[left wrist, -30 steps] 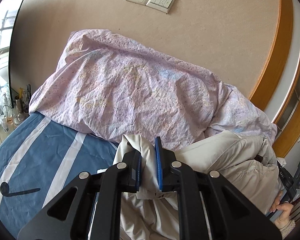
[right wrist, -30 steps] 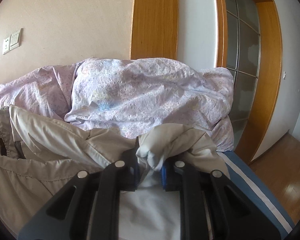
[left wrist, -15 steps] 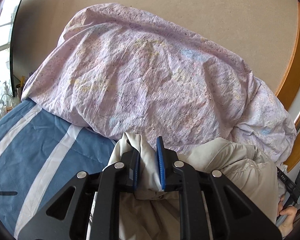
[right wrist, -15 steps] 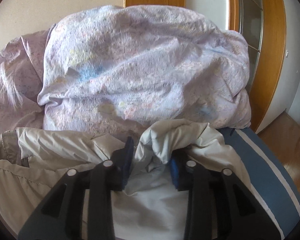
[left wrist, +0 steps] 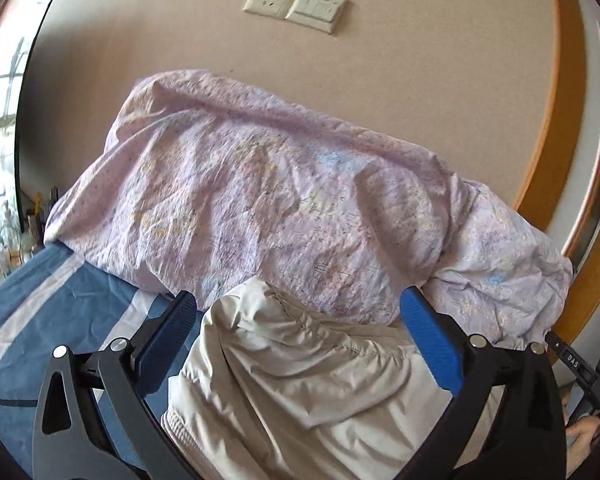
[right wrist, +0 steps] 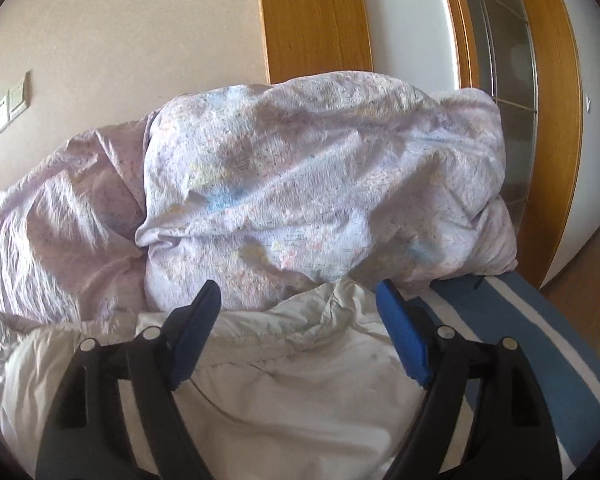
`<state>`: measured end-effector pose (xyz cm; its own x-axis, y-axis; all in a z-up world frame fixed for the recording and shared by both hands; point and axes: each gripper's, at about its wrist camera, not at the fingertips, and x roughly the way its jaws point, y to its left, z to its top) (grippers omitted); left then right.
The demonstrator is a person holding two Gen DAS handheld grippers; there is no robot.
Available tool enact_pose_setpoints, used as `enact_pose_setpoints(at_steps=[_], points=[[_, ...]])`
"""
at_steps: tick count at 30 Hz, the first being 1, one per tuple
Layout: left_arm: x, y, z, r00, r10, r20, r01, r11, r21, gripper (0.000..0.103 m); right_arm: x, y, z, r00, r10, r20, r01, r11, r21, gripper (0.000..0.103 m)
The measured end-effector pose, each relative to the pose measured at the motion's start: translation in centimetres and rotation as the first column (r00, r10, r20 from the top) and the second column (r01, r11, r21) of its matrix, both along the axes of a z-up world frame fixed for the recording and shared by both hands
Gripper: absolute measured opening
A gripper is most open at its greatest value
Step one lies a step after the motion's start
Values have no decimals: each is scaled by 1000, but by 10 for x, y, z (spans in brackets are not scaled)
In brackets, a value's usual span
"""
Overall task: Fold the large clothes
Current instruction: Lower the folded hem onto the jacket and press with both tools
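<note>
Left tongs [left wrist: 300, 316]: matte black angular frame with triangular cut-outs, silver round-head screws at the pivots, textured blue pads [left wrist: 432, 344] on the inner finger faces. Right tongs [right wrist: 298, 310]: identical black frame, silver screws, blue pads [right wrist: 402, 340].

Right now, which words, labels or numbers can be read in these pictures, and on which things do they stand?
"DAS": on the black device at the right edge of the left wrist view.
Wall socket and switch plate: no readable marks.
Printed duvet: pattern too blurred to read.
</note>
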<state>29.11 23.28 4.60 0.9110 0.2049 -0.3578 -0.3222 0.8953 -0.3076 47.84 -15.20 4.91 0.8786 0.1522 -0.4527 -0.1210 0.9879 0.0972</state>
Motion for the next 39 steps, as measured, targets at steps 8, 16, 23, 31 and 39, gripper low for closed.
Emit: enact_pose_setpoints(at_steps=[8, 16, 23, 31, 39], points=[[3, -56, -26, 994, -19, -106, 40, 980, 196, 102, -10, -2, -33, 999, -12, -44, 5, 987, -158, 79], [37, -29, -66, 962, 119, -246, -73, 979, 189, 102, 28, -6, -73, 972, -86, -218, 35, 974, -224, 77], [51, -17, -95, 927, 182, -328, -130, 976, 172, 102, 40, 1, -94, 958, -104, -266, 31, 964, -264, 80], [68, -12, -109, 901, 177, -397, -126, 981, 151, 102, 55, 3, -110, 939, -118, -322, 30, 963, -267, 86], [72, -9, -118, 892, 173, -417, -127, 983, 135, 102, 64, -1, -117, 931, -118, -346, 29, 967, -251, 88]])
